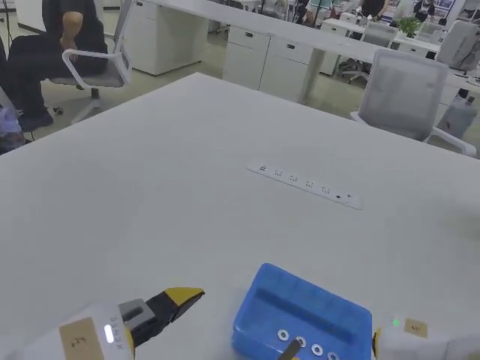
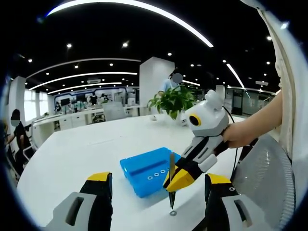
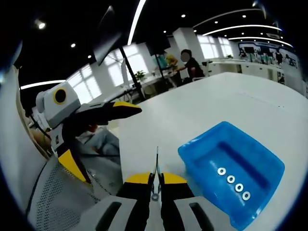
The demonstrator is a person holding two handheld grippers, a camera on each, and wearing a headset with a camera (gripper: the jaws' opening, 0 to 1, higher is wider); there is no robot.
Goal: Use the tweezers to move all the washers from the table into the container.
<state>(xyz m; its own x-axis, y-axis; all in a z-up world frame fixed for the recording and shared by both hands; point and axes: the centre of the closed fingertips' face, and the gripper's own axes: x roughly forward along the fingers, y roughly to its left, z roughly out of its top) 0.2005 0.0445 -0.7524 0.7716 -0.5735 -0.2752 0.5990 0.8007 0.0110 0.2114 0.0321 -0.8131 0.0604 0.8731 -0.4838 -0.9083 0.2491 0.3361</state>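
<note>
The right gripper (image 3: 156, 177) has its jaws pressed together on the tweezers (image 2: 171, 198), which stick out past the yellow tips; a hand (image 2: 237, 135) holds this gripper, tilted down toward the table (image 1: 187, 187); in the left gripper view the tweezers point straight down, their tip right at a washer (image 2: 173, 212) lying on the table just in front of the container (image 1: 276, 297); whether the tip has pinched the washer I cannot tell.

The left gripper (image 1: 178, 301) has its jaws spread wide with nothing between them; in the head view it sits low at the left, just beside the container, its tips aimed toward it and clear of the rim.

The container is a blue tray near the table's front edge, between the two grippers; four washers in the tray (image 3: 231, 179) lie in a short row on its floor, close together.

Further back, a power strip (image 1: 304, 184) is set flush in the table top, well apart from the container; a grey chair (image 1: 405, 94) stands at the far side; a seated person (image 1: 67, 34) is off to the far left; a plant (image 2: 173, 100) stands on the table in the left gripper view.
</note>
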